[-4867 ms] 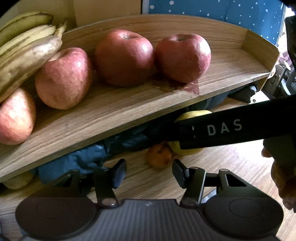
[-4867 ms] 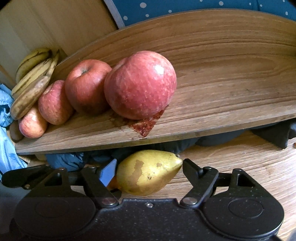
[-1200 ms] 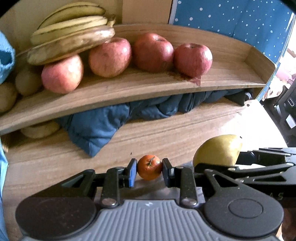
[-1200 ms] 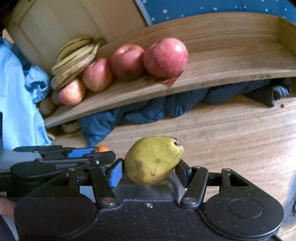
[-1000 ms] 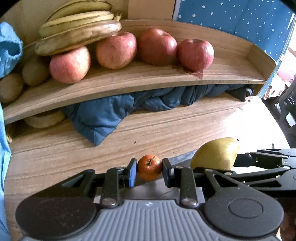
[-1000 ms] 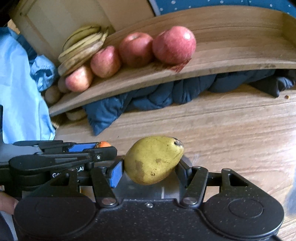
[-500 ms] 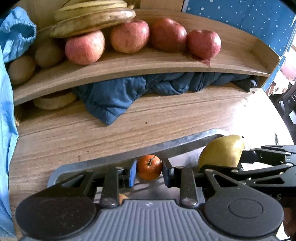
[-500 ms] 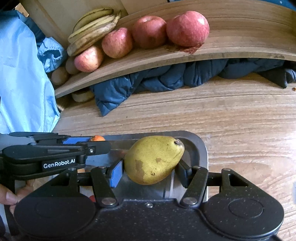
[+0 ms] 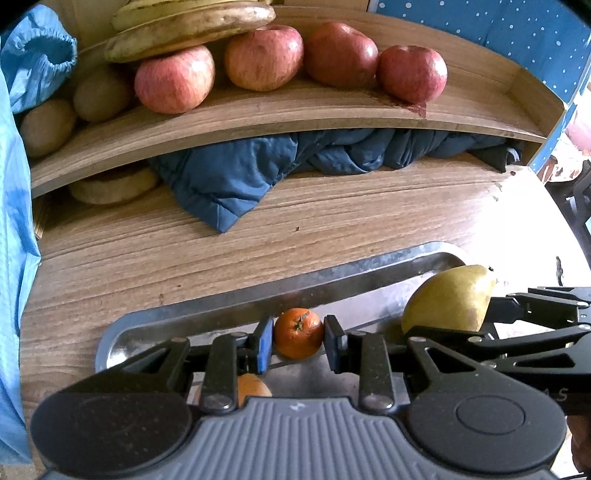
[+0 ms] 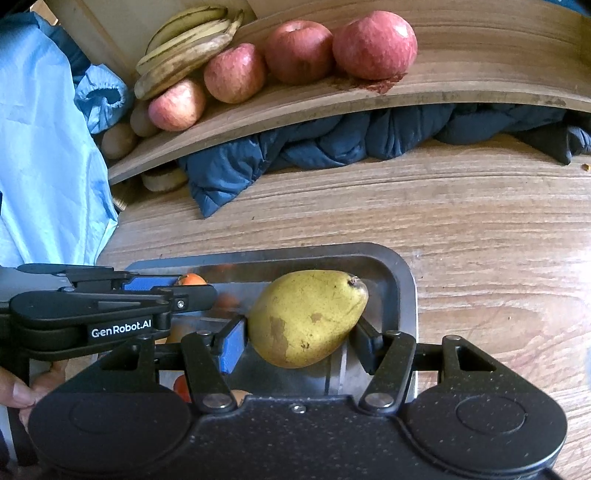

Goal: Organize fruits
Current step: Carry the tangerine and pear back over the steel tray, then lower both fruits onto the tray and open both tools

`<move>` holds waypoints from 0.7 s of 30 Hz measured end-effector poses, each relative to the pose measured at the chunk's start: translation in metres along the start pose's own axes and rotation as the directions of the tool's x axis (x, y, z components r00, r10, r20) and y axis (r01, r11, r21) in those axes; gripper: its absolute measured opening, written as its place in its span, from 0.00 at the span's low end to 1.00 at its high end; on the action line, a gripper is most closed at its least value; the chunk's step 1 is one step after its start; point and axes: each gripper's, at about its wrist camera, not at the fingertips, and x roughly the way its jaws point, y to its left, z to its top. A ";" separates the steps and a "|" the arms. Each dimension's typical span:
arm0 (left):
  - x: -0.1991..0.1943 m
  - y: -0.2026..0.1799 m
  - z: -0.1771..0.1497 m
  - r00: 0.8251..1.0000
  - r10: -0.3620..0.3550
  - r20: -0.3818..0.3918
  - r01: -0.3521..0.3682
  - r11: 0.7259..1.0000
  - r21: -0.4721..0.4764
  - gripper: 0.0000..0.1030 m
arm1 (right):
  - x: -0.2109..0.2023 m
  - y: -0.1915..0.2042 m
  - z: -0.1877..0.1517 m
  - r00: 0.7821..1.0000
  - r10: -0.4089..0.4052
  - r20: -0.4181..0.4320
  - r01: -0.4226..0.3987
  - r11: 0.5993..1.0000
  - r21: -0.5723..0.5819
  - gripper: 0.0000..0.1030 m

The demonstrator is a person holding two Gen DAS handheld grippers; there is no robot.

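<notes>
My left gripper (image 9: 298,334) is shut on a small orange tangerine (image 9: 297,333), holding it over a metal tray (image 9: 332,275). My right gripper (image 10: 301,338) is shut on a yellow-green pear (image 10: 306,317) above the same tray (image 10: 404,280). The pear (image 9: 448,299) shows at the right of the left wrist view, the tangerine (image 10: 190,279) behind the left gripper's fingers (image 10: 110,295) in the right wrist view. More orange fruit (image 9: 251,387) lies in the tray under the grippers.
A curved wooden shelf (image 9: 295,110) at the back carries several red apples (image 9: 264,59), bananas (image 9: 192,22) and brown kiwis (image 9: 99,94). A dark blue padded cloth (image 9: 240,173) lies under it on the wooden tabletop (image 9: 147,251). Light blue fabric (image 10: 44,147) hangs at left.
Both grippers have drawn back from the shelf with their fruit, and the metal tray has come into view beneath them. Grips are unchanged.
</notes>
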 end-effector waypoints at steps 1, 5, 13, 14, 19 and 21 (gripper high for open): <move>0.000 0.000 0.000 1.000 0.001 -0.002 -0.001 1.000 0.000 0.31 | 0.000 0.000 0.000 1.000 0.000 0.000 0.000 1.000 0.000 0.60; 0.002 0.001 0.001 1.000 0.012 -0.016 -0.012 1.000 -0.003 0.31 | 0.001 -0.001 -0.001 1.000 -0.002 -0.001 0.002 1.000 0.000 0.60; 0.005 0.003 0.001 0.999 0.033 -0.038 -0.034 0.999 -0.015 0.31 | 0.004 -0.002 -0.002 1.000 -0.007 -0.010 0.007 1.000 0.000 0.60; 0.005 0.003 0.001 0.998 0.038 -0.040 -0.038 0.999 -0.015 0.31 | 0.003 -0.002 -0.002 1.000 -0.009 -0.010 0.009 1.000 -0.002 0.60; 0.000 0.005 0.002 0.999 0.042 -0.027 -0.042 0.999 -0.027 0.52 | -0.001 0.001 -0.001 1.000 -0.009 0.001 0.009 1.000 -0.019 0.61; -0.004 0.005 0.003 0.999 0.043 -0.017 -0.043 0.999 -0.031 0.53 | -0.003 0.003 -0.001 1.000 -0.014 0.011 0.015 1.000 -0.024 0.66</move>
